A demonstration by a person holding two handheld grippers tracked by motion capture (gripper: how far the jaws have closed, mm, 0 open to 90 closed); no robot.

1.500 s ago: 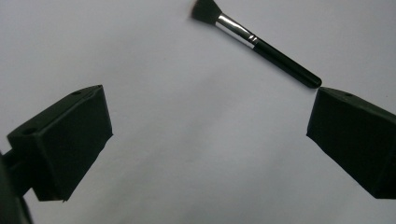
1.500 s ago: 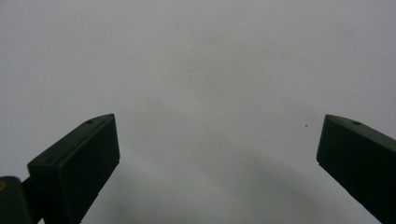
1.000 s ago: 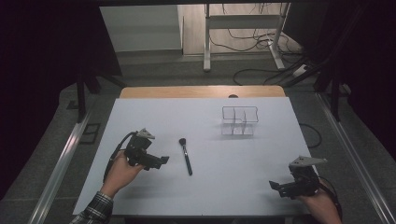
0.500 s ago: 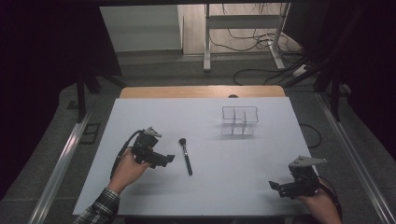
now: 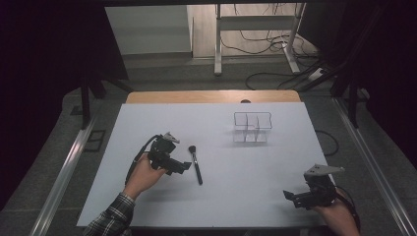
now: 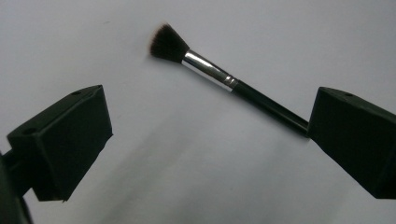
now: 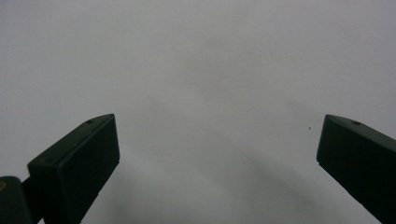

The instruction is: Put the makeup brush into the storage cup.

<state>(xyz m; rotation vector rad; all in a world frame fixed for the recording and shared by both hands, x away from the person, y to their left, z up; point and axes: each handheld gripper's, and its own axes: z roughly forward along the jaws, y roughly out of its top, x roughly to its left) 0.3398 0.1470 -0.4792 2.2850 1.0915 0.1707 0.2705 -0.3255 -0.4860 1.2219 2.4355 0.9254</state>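
- My left hand (image 5: 142,173), in a plaid sleeve, holds my black two-jaw left gripper (image 5: 184,166) low and level, jaws spread wide.
- My right hand (image 5: 334,211) holds my black right gripper (image 5: 287,195) near me, jaws wide apart.

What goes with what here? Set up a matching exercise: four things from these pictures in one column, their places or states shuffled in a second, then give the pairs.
Things:
1. makeup brush
2. clear divided organiser
3. left tongs
4. right tongs

Places or states:
A. open, at the near right corner of the table, nothing between the jaws
B. empty, standing toward the far right of the table
C. open, right beside the brush handle
D. lying flat, bristles pointing away from the person

Pairs: 1-D, 2-B, 3-C, 4-A
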